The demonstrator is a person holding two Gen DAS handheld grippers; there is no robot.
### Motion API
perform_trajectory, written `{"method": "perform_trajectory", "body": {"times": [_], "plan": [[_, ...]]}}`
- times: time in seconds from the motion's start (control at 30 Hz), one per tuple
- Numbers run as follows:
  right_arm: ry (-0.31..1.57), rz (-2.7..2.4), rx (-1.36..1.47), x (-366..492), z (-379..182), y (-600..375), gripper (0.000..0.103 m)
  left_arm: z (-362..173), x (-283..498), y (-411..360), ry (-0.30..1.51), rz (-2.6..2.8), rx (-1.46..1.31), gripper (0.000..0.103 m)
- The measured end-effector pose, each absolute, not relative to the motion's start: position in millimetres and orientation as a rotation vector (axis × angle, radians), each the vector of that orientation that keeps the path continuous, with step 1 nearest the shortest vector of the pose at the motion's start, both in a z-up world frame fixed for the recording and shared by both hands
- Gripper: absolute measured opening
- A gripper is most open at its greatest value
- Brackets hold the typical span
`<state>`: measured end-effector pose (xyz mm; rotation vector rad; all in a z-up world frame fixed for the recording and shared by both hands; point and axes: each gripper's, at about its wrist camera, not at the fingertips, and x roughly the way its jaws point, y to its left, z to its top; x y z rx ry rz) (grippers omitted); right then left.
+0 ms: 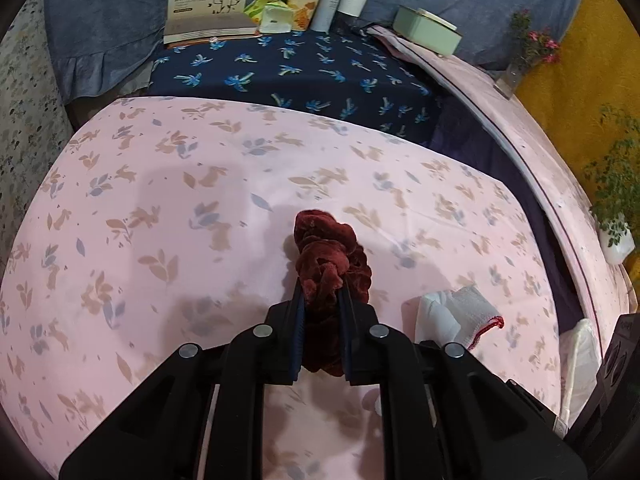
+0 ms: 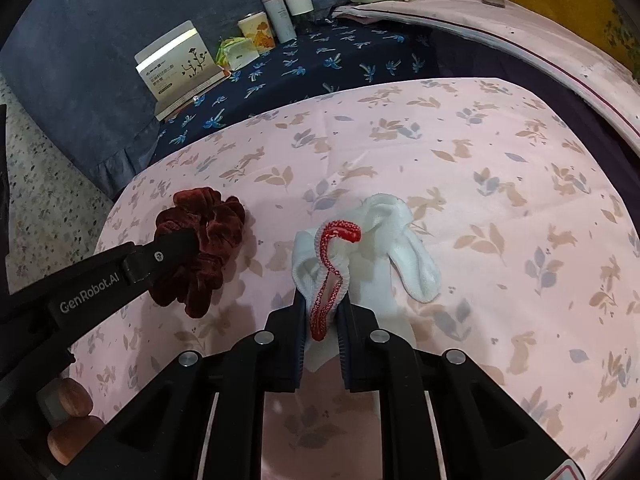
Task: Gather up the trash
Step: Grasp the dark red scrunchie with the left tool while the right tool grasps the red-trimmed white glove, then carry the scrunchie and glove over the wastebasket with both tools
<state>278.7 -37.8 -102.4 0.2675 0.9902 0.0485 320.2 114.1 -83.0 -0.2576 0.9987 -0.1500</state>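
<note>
Velvet of a dark red scrunchie (image 1: 328, 256) was seen clamped between the pads of the left tongs (image 1: 322, 300), the ruffled loop bunched up and standing out beyond the fingertips above the pink sheet (image 1: 200, 208) printed with rabbits and leaves. From the right wrist view the same scrunchie (image 2: 212, 236) was shown at the left side of the sheet with the left tongs (image 2: 188, 240) closed on it from the near left.

The right tongs (image 2: 322, 308) were clenched on a white sock (image 2: 384, 240) edged with a red-stitched cuff (image 2: 332, 264); the cuff was pinched between the pads while the toe of the sock drooped to the right onto the sheet. In the left wrist view the sock (image 1: 456, 312) was visible just to the right of the left tongs. The two gripped things were held near each other but apart.

Beyond the far edge of the pink sheet a navy cloth (image 1: 304, 72) with blue sprigs was spread. Along its far side a white box with a plant drawing (image 1: 208, 4), a green-and-white packet (image 1: 272, 14), a yellow patterned cup (image 1: 304, 8) and two pale cylinders (image 1: 340, 0) were lined up, with a pale green lidded box (image 1: 428, 28) further right. A blue fabric (image 1: 108, 20) was hung behind them.
</note>
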Motion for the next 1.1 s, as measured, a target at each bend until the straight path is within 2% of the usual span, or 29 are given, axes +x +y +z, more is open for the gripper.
{"method": "perform_trajectory", "body": {"times": [0.63, 1.1], "plan": [[0.890, -0.065, 0.379, 188, -61, -143, 0.013, -43, 235, 16, 0.969, -0.269, -0.161, 0.014], [0.823, -0.187, 0.468, 126, -51, -234, 0.013, -33, 187, -79, 0.967, -0.398, -0.047, 0.014]]}}
